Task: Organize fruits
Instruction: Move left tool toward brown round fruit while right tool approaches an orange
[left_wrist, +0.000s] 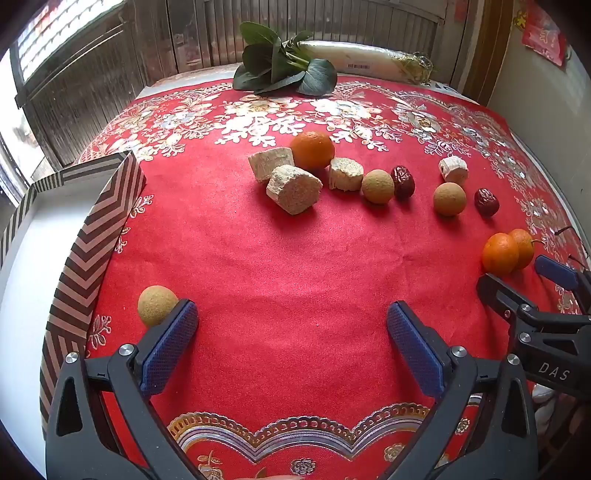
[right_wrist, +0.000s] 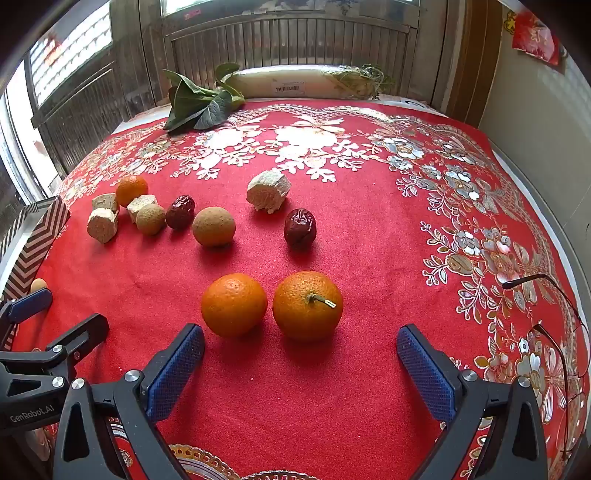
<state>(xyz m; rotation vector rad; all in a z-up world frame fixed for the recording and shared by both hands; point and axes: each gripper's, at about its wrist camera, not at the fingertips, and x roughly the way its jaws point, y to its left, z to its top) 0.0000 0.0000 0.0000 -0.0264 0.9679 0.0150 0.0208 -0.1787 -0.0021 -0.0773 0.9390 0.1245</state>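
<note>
Left tongs (left_wrist: 291, 325): blue ribbed pads spread wide, nothing between, hovering over bare red felt cloth with floral border (left_wrist: 295, 258) on the worktop. Right tongs (right_wrist: 301, 350): also spread wide, empty, pointed down at the cloth.

Directly ahead of right tongs: two round orange tangerines side by side, almost touching: plain one (right_wrist: 233, 304) on the left, stemmed one (right_wrist: 307, 304) on the right. Both just beyond the pad tips, not between them.

Farther back, loose row across the cloth: third orange tangerine (left_wrist: 312, 149), three pale beige cut chunks clustered beside it (left_wrist: 293, 188), one more pale chunk apart (right_wrist: 268, 195), two tan rough-skinned round fruits (right_wrist: 213, 226) (right_wrist: 150, 219), two wrinkled dark red dates (right_wrist: 300, 227) (right_wrist: 180, 216).

Third tan round fruit (left_wrist: 157, 305) touching outer side of left tongs' left pad, near the box.

Brown-and-cream chevron-striped cardboard box with white inside (left_wrist: 107, 206) at left edge of cloth, open.

Far edge: bunch of dark green leafy vegetable (left_wrist: 284, 64) and long white wrapped root with barcode label (left_wrist: 365, 61).
</note>
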